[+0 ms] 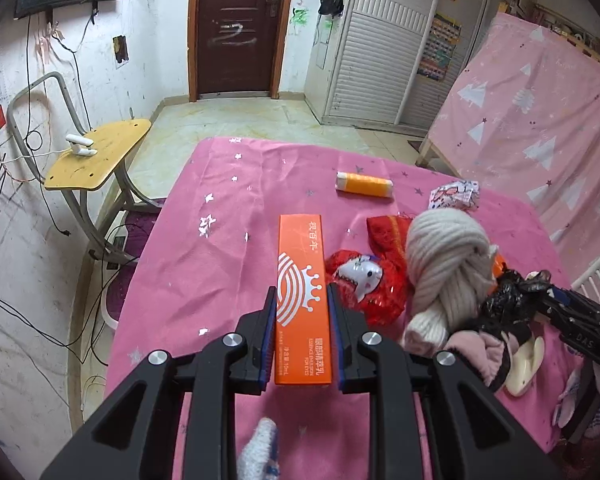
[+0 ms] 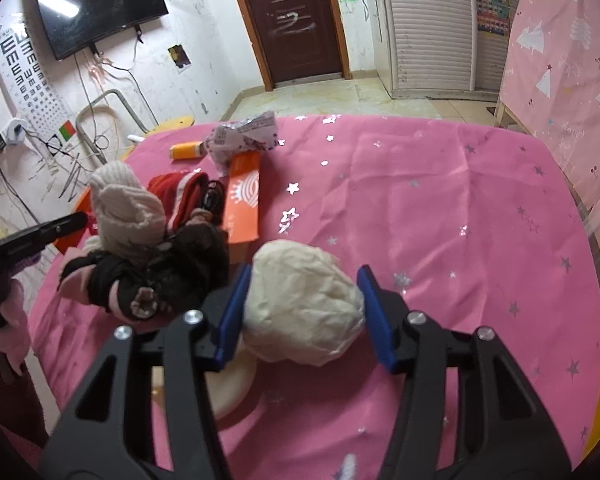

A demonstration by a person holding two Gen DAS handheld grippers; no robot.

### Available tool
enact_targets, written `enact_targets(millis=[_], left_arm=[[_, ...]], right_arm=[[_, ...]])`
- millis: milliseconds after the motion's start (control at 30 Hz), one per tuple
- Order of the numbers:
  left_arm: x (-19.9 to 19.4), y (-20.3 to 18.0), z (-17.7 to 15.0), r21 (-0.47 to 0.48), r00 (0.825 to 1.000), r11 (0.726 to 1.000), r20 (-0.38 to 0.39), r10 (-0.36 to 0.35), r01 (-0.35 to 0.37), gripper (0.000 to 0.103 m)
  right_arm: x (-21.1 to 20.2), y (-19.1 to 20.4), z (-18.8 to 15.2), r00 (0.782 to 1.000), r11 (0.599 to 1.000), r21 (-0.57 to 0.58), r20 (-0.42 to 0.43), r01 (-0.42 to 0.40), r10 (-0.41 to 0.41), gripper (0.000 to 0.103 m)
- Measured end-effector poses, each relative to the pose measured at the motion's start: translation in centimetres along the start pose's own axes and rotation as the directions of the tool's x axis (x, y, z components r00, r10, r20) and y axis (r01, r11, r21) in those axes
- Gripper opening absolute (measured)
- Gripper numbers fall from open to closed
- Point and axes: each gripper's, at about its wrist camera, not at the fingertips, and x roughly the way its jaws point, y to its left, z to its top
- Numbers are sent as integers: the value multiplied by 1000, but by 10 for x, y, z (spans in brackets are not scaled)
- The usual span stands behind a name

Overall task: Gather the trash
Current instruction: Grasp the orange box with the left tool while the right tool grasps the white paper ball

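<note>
Wall-mounted television [image 2: 100, 4], eye chart [image 2: 24, 76], dark wooden door [image 1: 236, 28], yellow chair [image 1: 96, 152], louvred wardrobe [image 1: 376, 56]

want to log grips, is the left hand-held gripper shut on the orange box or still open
Shut on it. The left hand-held gripper has both blue pads flat against the long sides of the orange rectangular cardboard box, with no gap showing.

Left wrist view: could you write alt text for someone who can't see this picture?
The left gripper is clamped on a long orange carton over a pink star-print tablecloth. To its right lie a red foil wrapper, a cream knitted hat and an orange thread spool.
</note>
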Motion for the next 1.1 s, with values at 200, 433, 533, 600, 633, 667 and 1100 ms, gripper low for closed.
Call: enact_targets(millis=[200, 433, 533, 600, 633, 667, 1100], left_arm=[[0, 2, -12, -7, 1000, 1000, -24, -8, 8, 15], [1, 0, -24, 10, 999, 1000, -39, 2, -1, 15], [1, -1, -28, 14, 999, 1000, -42, 8, -7, 15], [-1, -2, -29, 17, 999, 1000, -38, 12, -11, 15], [-2, -1, -29, 11, 999, 1000, -36, 13, -13, 15], [-5, -1, -29, 5, 999, 1000, -32, 13, -13, 15], [-57, -43, -9, 73, 996, 997, 82, 23, -29, 15]], right_arm=[[-10, -5, -8, 1000, 1000, 13, 19, 2, -2, 52], [-21, -5, -16, 999, 1000, -3, 41, 16, -16, 52], [-26, -7, -18, 998, 1000, 1, 60, 11, -11, 52], [-29, -9, -18, 998, 1000, 6, 68, 5, -5, 52], [-32, -11, -19, 997, 1000, 12, 76, 2, -3, 52], [-34, -13, -20, 997, 1000, 16, 83, 3, -4, 52], [-68, -49, -30, 985, 997, 79, 170, -16, 2, 52]])
